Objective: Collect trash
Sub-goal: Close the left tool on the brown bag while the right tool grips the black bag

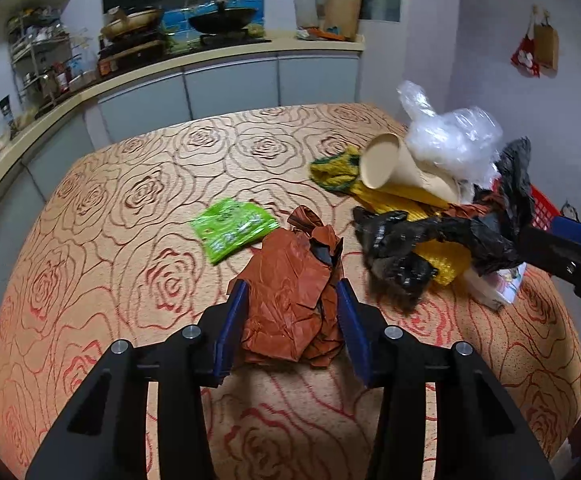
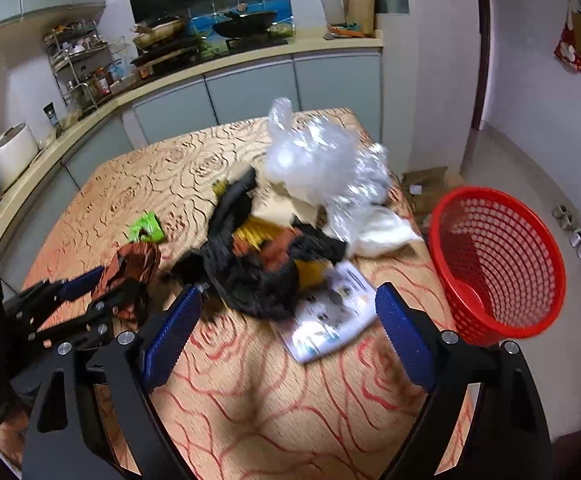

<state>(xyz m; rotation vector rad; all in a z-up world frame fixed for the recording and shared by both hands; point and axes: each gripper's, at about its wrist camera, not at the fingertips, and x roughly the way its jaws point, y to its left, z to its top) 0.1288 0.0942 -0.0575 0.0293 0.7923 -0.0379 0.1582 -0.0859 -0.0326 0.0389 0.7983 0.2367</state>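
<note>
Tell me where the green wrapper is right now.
The green wrapper lies flat on the rose-patterned tablecloth, just left of the crumpled brown paper between the left gripper fingers, apart from the trash pile.

Rose-patterned tablecloth [image 1: 138, 200] is covering the table. Kitchen counter [image 1: 226, 54] is running behind it, grey cabinet doors [image 1: 230, 84] sitting below. Black wok [image 1: 223, 20] is sitting on the stove, a second pan [image 1: 134, 20] resting just left of it. Metal rack [image 1: 38, 52] is standing on the counter's left end, holding bottles and jars. White cooker [image 2: 10, 156] is sitting on the counter nearer the camera. Red and brown bags [image 1: 536, 46] are hanging on the right wall. Flattened cardboard [image 2: 426, 184] is lying on the floor by the wall.
</note>
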